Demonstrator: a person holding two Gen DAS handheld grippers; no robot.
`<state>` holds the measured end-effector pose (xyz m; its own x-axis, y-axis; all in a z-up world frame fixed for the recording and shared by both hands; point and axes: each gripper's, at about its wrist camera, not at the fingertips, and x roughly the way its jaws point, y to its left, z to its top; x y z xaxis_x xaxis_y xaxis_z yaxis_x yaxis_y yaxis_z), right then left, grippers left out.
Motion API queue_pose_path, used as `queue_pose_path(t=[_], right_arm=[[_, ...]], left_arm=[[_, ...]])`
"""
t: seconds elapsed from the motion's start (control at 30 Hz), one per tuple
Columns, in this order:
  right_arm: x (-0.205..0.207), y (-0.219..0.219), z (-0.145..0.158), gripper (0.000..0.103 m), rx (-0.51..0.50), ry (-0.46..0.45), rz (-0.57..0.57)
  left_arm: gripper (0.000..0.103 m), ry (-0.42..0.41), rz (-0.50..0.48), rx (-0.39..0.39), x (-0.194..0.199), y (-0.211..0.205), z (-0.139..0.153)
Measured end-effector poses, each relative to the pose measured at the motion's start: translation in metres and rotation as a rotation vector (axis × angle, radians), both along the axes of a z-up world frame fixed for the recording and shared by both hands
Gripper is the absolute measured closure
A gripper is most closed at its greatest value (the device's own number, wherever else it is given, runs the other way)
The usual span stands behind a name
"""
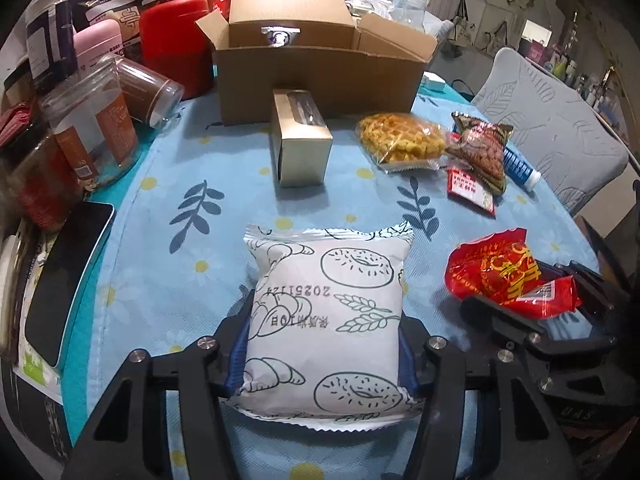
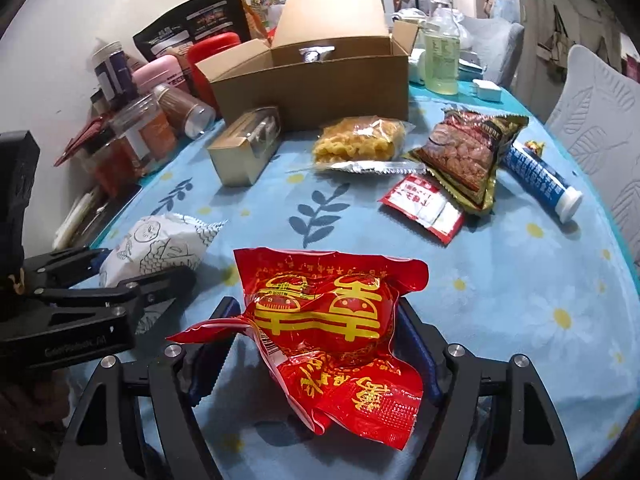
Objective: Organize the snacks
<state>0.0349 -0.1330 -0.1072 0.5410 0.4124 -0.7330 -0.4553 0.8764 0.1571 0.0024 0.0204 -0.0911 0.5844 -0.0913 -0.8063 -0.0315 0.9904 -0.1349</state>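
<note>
My left fingers are pressed in on both sides of the white bread packet, blue pads snug against its edges, the packet lying flat on the desk with its printed croissants and bagels facing up. My right fingers stand wider around the red packet with gold lettering; the far pad sits against the wrapper, the near one just beside its crumpled corner, so I cannot tell that I have it squeezed. That red packet rests on the blue flowered cloth too, just to the right of the white one.

Out ahead, a small gold box with a clear window lies in the middle of the desk, and right behind it the open cardboard box stands with its flaps up. To the right of the gold box sits a clear bag of yellow waffle pastry, then a dark bag of nuts lying partly over a small red-and-white sachet, and a blue-and-white tube near the desk's edge. Along the left side crowd plastic jars, a pink tin and a red canister. A grey chair stands beyond the right edge.
</note>
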Motion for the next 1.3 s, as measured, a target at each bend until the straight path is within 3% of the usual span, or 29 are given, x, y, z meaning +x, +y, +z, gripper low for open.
queue_pose_path(t=[0.37, 0.77, 1.3], right_arm=[[0.000, 0.009, 0.036, 0.026, 0.058, -0.053, 0.041], [0.015, 0.021, 0.101, 0.026, 0.067, -0.175, 0.063], [0.086, 0.047, 0.159, 0.026, 0.095, -0.258, 0.115]], left_arm=[[0.046, -0.069, 0.023, -0.018, 0.004, 0.007, 0.042], [0.046, -0.221, 0.019, 0.013, 0.023, 0.016, 0.109], [0.046, -0.364, 0.066, 0.038, 0.089, 0.039, 0.170]])
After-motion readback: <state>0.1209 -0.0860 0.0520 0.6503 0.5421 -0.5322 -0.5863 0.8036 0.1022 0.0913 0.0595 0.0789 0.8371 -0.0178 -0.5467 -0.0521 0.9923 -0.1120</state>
